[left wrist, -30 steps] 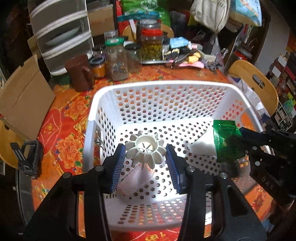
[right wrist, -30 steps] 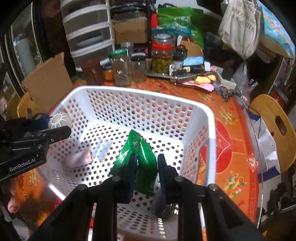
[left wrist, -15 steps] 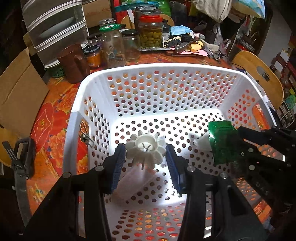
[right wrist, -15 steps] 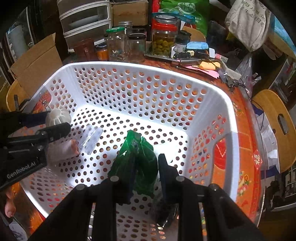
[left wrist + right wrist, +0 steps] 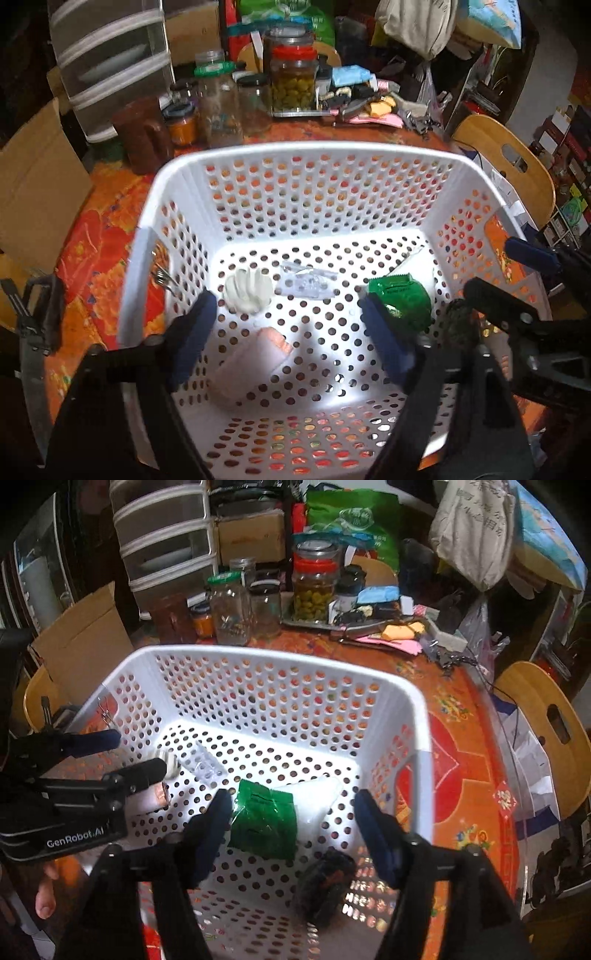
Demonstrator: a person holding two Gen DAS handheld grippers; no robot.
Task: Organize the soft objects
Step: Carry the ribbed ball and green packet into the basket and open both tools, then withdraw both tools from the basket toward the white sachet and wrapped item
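Your left tool [image 5: 291,332] hangs over the white perforated basket [image 5: 306,155] with its jaws just sprung wide and nothing between them; the white ribbed piece [image 5: 248,290] it was over now lies on the basket floor near the left wall, clear of both pads. Your right tool [image 5: 295,825] has likewise just spread its jaws, and the green packet [image 5: 264,823] lies flat on the basket floor between them, touched by neither pad as far as the views show. A white pouch [image 5: 317,805] sits partly under the green packet's right edge. A clear plastic packet [image 5: 306,282] lies toward the back of the floor, just right of the ribbed piece, and a pale pink roll [image 5: 255,362] lies in front of it. A dark bundle [image 5: 325,886] rests at the near right corner. The basket stands on the counter [image 5: 461,746], covered in an orange floral cloth, with glass jars [image 5: 314,587] behind it.
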